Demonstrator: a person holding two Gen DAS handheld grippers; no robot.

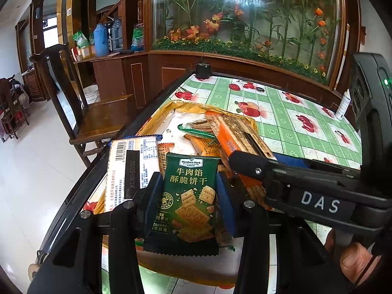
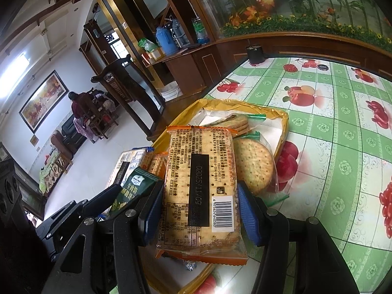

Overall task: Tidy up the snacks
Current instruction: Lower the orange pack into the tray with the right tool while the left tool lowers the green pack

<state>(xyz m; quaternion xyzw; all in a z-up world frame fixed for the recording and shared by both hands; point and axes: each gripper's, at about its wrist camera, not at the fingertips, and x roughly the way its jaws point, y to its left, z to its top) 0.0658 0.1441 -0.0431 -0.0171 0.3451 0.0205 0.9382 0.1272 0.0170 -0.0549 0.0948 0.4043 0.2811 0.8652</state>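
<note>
The left gripper [image 1: 187,191] clamps a green packet [image 1: 189,201], long axis toward 12 o'clock. The right gripper [image 2: 199,210] clamps an orange cracker pack [image 2: 198,191], pointing likewise, above the yellow bag [image 2: 281,120].

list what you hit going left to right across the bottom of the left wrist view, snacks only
white cracker pack with barcode → green Member's Mark biscuit packet between the left gripper fingers → orange cracker pack
</note>
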